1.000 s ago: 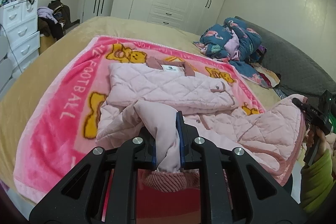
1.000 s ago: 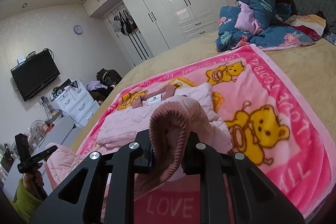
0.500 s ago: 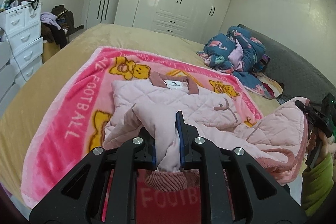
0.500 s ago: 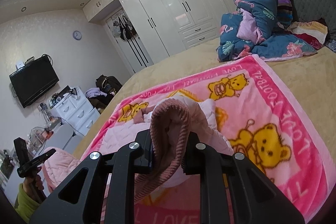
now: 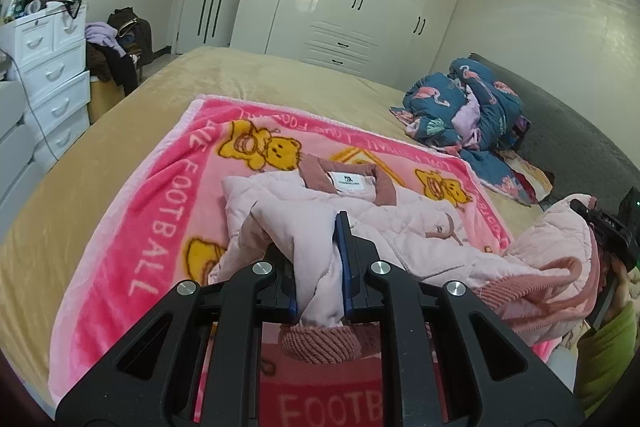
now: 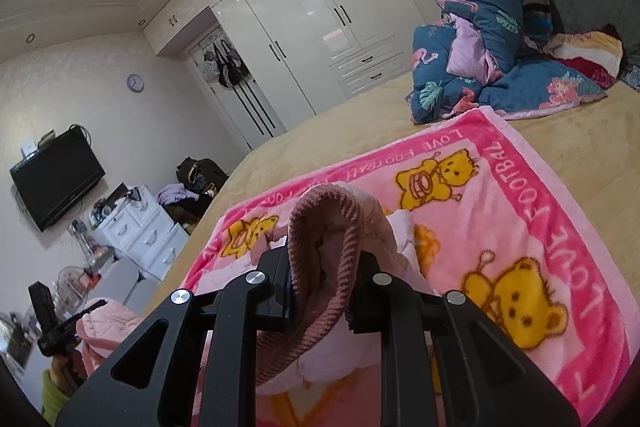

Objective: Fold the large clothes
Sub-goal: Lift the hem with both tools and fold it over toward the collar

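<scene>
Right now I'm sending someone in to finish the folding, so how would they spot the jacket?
On the big bed, a bright pink blanket with yellow bears is spread out. The jacket lies on it: pale pink, quilted, with a darker ribbed collar and a white label. Unlike the blue flamingo bedding heaped by the headboard, two grippers hold its hem up.

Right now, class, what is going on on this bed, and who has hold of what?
A person is folding a pink quilted jacket that lies on a pink bear blanket spread over the bed. The left tool is shut on the jacket's pale fabric near a ribbed cuff. The right tool is shut on ribbed trim of the jacket. The near part is lifted off the blanket; the collar end lies flat.
</scene>
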{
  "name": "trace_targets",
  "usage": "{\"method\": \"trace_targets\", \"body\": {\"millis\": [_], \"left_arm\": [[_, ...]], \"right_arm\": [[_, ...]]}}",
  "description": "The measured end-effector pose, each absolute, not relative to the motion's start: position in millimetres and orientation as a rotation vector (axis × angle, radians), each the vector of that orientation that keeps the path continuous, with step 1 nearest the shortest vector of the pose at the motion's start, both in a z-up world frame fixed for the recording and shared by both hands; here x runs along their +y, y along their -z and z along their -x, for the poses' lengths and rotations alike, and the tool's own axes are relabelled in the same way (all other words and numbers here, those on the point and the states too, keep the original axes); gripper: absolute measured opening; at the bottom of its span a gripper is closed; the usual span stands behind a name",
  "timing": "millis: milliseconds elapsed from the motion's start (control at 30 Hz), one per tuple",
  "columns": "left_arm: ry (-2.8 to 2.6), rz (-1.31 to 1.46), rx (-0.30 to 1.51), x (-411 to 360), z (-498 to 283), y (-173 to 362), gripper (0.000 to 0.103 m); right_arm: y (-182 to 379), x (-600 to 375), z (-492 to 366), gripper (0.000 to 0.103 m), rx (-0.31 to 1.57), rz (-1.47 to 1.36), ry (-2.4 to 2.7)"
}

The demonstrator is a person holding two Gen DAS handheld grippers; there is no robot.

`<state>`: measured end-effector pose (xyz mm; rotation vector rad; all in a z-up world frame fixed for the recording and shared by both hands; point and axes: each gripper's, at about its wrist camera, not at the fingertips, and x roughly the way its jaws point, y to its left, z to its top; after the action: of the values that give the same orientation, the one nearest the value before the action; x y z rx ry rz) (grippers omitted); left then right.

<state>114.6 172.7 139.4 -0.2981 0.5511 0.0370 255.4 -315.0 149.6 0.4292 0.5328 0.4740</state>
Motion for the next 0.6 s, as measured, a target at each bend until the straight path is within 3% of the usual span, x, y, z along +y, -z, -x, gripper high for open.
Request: {"method": "trace_targets", "body": {"millis": [600], "left_arm": [[-0.100,0.298,0.555,198,-177,-147,0.008]], "right_arm": [[-158,-299,-321,0.017,0.587,-0.434,-0.463]]}}
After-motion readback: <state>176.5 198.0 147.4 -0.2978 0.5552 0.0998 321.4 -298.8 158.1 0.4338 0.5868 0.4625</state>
